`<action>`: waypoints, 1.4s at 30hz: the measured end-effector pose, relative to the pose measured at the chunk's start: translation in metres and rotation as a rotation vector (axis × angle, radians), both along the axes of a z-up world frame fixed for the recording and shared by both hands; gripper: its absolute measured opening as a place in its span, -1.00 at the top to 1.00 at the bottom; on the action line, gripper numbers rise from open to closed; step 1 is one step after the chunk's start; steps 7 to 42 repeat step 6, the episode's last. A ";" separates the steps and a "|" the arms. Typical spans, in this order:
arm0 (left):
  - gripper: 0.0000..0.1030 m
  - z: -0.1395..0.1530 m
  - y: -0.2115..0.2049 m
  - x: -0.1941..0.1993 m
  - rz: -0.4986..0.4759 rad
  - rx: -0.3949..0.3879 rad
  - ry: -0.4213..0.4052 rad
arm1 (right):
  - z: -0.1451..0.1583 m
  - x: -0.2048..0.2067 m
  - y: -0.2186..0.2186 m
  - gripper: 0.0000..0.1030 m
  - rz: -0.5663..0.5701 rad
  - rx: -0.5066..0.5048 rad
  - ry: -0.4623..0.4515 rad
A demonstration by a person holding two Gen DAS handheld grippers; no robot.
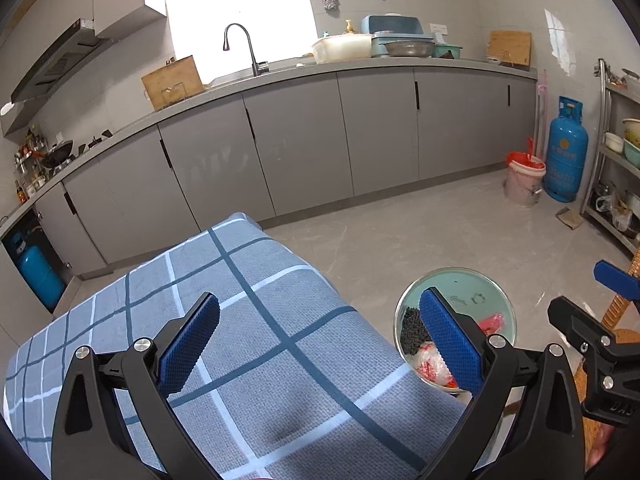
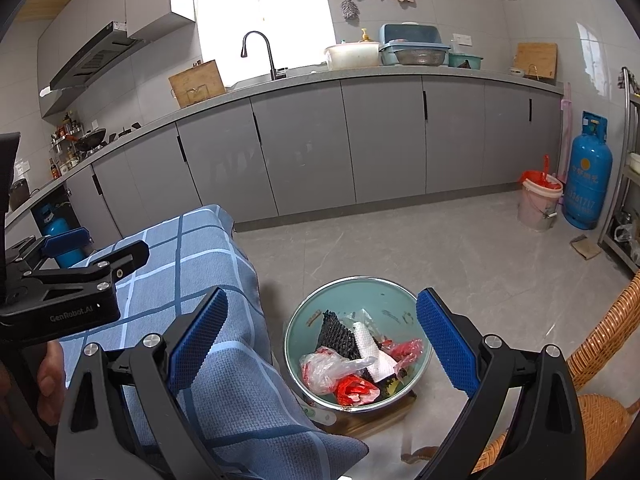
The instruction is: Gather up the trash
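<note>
Trash [image 2: 356, 360] fills bowl [image 2: 360, 292] (both hand-held grippers gape, empty) beside checked cloth [image 2: 224, 380].

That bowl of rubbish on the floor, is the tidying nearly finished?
It looks close to done. The green bowl already holds the trash: a black foam net, white paper, a clear bag and red wrappers. Nothing is in hand: the left gripper and the right gripper are both open. No trash shows on the checked cloth.
</note>
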State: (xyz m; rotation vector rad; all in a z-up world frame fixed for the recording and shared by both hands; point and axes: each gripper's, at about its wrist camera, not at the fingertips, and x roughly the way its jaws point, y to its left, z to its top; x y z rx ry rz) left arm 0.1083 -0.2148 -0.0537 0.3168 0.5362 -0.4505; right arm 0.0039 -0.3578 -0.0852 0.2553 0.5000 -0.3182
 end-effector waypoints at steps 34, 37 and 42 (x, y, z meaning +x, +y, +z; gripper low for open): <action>-0.91 0.001 0.001 0.000 -0.022 -0.013 0.020 | -0.001 -0.001 0.001 -0.83 0.001 0.002 0.001; -0.91 0.001 0.001 0.000 -0.022 -0.013 0.020 | -0.001 -0.001 0.001 -0.83 0.001 0.002 0.001; -0.91 0.001 0.001 0.000 -0.022 -0.013 0.020 | -0.001 -0.001 0.001 -0.83 0.001 0.002 0.001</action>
